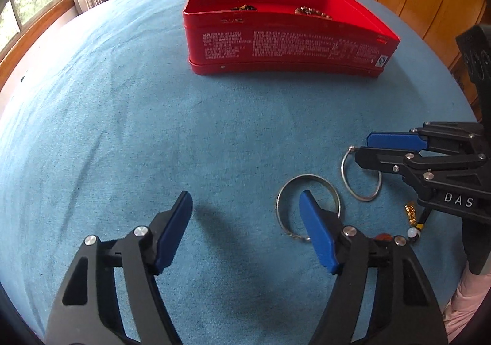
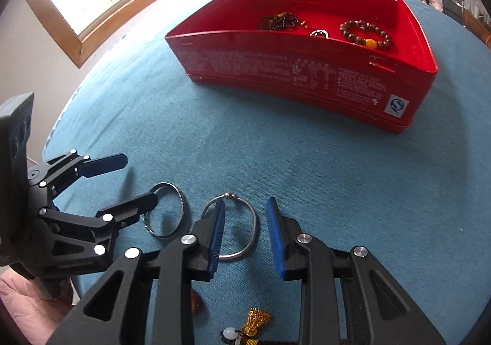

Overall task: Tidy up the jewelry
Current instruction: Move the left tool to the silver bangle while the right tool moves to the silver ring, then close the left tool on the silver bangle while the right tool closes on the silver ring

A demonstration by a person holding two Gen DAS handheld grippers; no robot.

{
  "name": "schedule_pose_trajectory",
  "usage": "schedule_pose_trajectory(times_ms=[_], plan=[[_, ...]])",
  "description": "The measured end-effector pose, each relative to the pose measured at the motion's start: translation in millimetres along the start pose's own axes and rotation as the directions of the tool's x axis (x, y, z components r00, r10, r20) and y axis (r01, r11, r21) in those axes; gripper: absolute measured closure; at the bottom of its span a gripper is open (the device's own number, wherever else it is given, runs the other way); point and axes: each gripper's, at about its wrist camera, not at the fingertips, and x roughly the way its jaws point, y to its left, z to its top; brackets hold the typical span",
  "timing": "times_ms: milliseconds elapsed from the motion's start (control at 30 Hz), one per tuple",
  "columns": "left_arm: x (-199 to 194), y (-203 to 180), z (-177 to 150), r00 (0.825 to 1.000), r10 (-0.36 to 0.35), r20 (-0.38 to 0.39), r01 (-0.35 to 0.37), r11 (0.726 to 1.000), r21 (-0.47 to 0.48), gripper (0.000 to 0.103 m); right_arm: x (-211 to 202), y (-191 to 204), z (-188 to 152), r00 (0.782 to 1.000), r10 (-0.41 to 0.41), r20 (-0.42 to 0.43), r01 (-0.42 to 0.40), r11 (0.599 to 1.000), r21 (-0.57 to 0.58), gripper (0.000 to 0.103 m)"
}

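Nearest clutter: a gold charm with a white bead [image 2: 256, 322] lies on the blue bed cover [image 1: 153, 130] just under the right hand-held gripper [image 2: 245, 237]; a low pass could snag it
Right hand-held gripper: jaws parted and grasping nothing, its left pad over the near-left arc of the beaded silver bangle [image 2: 231, 227], right pad outside the ring's right side
Risk there: closing as it stands may pinch only cloth or flick the thin ring sideways toward its neighbour
Left hand-held gripper: released [image 1: 245, 231], jaws wide, right pad inside the plain silver bangle [image 1: 308, 207], left pad well out on bare cover, nothing held
Risk there: a thin rim on soft cloth may slip flat under the pad instead of lifting
Between the two: the bangles lie just beside each other and the grippers crowd close; finger collision seems the likeliest fault
Open room: bare cover stretches clear from the bangles to the red tin [image 1: 276, 53]
Far goal: the open tin already holds bead bracelets [image 2: 365, 32] and a ring; its near wall stands tall, so a low carry could strike the rim
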Motion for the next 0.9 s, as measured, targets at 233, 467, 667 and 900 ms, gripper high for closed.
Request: schedule_pose_trajectory(times_ms=[233,467,667,900], plan=[[5,-2,4,0.999,0.037,0.006,-0.037,0.999,0.024,0.045,3,9,-4,0.995,-0.102,0.009,0.103,0.992,-0.071,0.099],[4,6,6,0.999,0.044,0.008,-0.044,0.999,0.009,0.065,-9,-6,-14,0.996,-0.092,-0.014,0.093,0.996,0.008,0.101],[2,14,9,0.999,0.038,0.004,-0.038,0.999,-0.005,0.069,-16,-9,-14,0.996,-0.087,-0.004,0.087,0.996,0.007,0.092],[5,5,14,0.999,0.053,0.008,-0.053,0.998,0.015,0.065,-3,3,-5,0.996,-0.087,-0.018,0.086,0.994,-0.065,0.092]])
